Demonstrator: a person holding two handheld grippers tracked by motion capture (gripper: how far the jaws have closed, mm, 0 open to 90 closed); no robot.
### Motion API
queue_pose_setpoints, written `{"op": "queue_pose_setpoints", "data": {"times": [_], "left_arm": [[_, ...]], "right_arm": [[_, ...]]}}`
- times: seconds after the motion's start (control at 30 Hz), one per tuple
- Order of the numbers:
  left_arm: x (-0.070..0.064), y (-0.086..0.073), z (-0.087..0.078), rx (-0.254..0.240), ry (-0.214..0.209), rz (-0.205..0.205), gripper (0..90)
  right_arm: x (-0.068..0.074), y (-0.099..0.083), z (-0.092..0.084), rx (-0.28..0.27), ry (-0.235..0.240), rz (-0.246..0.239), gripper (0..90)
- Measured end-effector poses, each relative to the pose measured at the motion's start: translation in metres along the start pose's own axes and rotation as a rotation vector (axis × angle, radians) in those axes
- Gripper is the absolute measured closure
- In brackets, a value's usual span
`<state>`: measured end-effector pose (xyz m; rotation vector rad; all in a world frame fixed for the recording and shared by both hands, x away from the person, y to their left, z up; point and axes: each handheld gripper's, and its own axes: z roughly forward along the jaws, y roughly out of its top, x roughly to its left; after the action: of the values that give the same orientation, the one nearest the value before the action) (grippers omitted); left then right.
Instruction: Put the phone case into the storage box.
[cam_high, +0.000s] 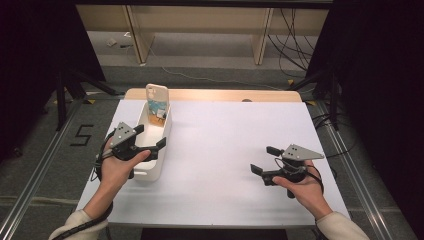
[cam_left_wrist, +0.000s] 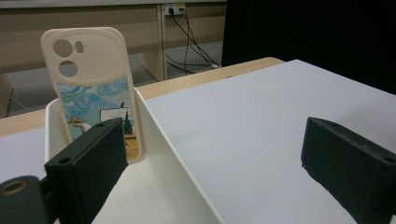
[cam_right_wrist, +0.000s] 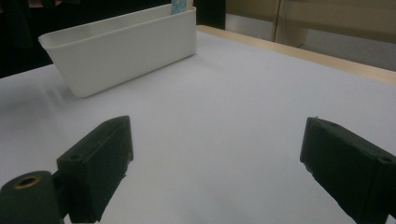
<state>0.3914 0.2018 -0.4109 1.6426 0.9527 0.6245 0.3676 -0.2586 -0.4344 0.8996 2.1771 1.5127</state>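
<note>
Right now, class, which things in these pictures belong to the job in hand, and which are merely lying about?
Belongs to the job:
phone case
white bin
left gripper
right gripper

Lying about:
cables on the floor
table legs beyond

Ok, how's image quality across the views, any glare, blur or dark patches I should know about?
High view: the white table top is bright and evenly lit, with black surrounds at both sides. Left gripper view: the cream phone case with a cartoon print is sharp, while the left tool looks soft close up. Right gripper view: the white plastic bin is slightly blurred.
</note>
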Motion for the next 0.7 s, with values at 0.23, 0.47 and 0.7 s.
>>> {"op": "queue_pose_setpoints", "data": {"times": [0.23, 0.47, 0.7], "left_arm": [[-0.003, -0.006, -0.004, 0.003, -0.016, 0.0, 5.2], [-0.006, -0.011, -0.007, 0.009, -0.025, 0.004, 4.3], [-0.007, -0.014, -0.011, 0.008, -0.024, 0.01, 3.9]], "right_arm": [[0.0, 0.0, 0.0, 0.002, 0.0, 0.0, 10.3], [0.0, 0.0, 0.0, -0.002, 0.001, -0.002, 10.3], [0.0, 0.0, 0.0, -0.004, 0.002, -0.001, 10.4]]}}
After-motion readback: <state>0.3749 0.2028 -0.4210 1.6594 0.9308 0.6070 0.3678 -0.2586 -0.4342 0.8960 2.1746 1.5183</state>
